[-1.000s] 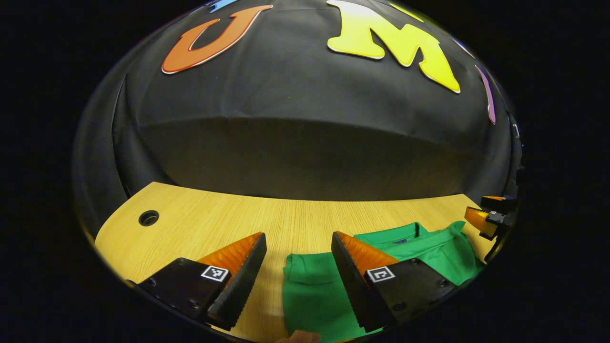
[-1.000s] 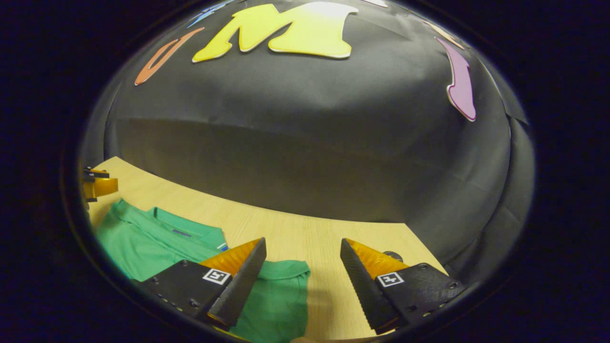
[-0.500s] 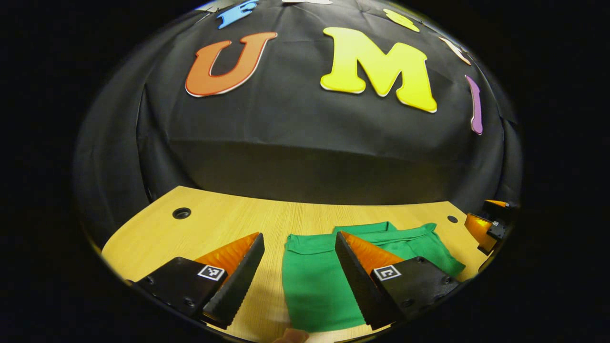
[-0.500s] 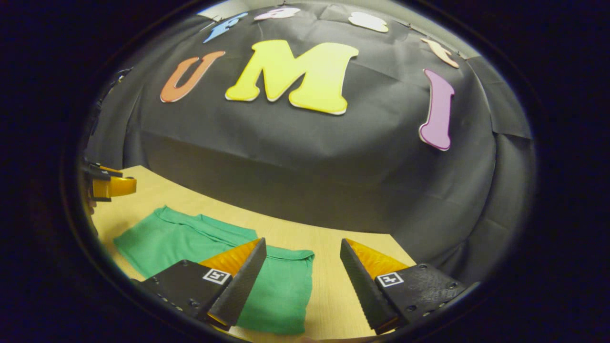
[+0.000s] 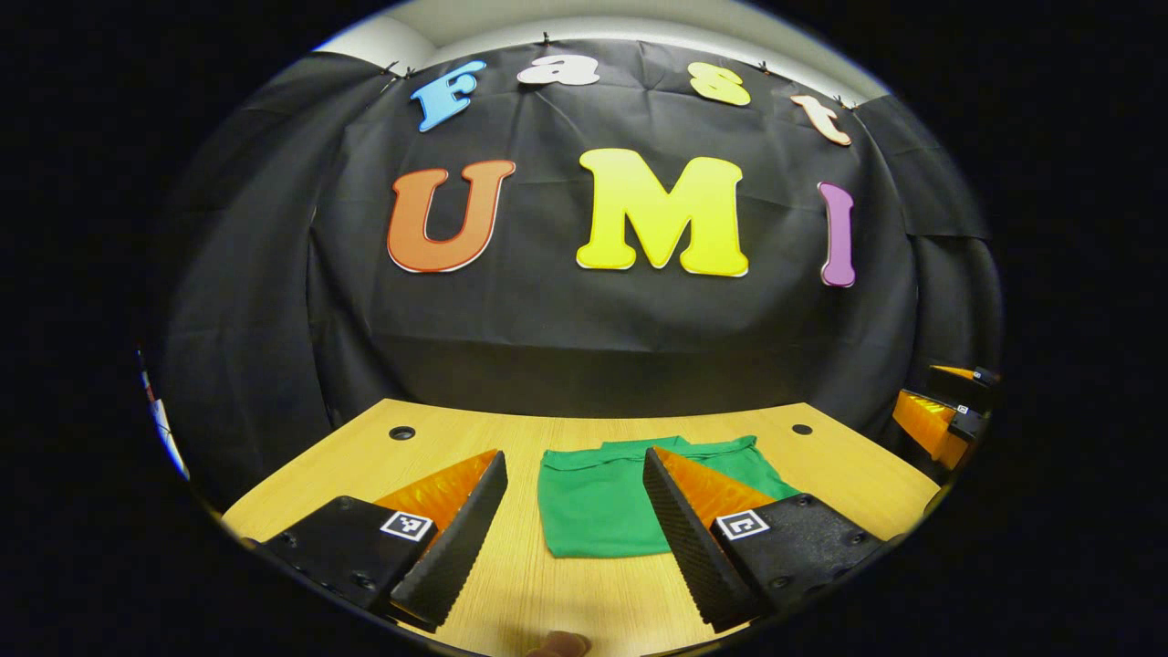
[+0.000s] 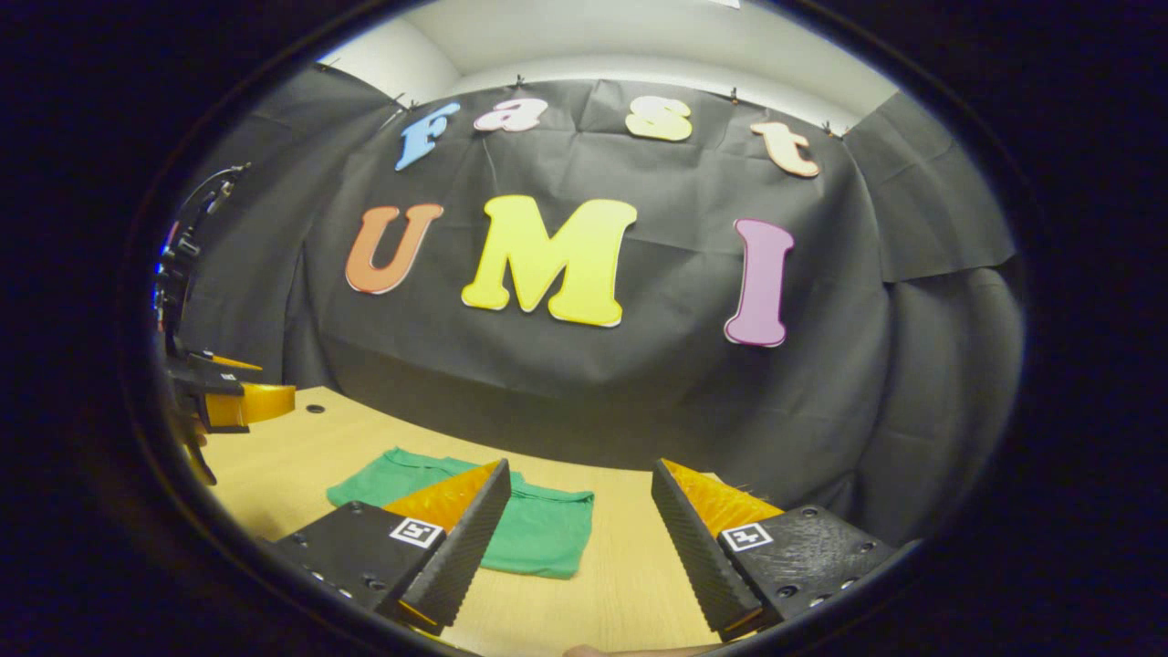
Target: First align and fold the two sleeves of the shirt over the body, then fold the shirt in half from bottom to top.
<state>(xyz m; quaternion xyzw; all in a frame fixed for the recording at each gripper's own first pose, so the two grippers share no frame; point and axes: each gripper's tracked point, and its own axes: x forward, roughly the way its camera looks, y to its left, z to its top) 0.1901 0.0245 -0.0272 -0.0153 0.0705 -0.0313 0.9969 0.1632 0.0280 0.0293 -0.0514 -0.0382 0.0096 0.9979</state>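
Shirt, green and folded into a compact rectangle, lies flat on the wooden table at twelve o'clock of the left gripper, while the right gripper holds nothing, both with jaws spread wide.

No readable wording stands on anything here; each hand-held gripper carries small square coded tags on its fingers (patterns, not letters), with matching tags seen in the right gripper view
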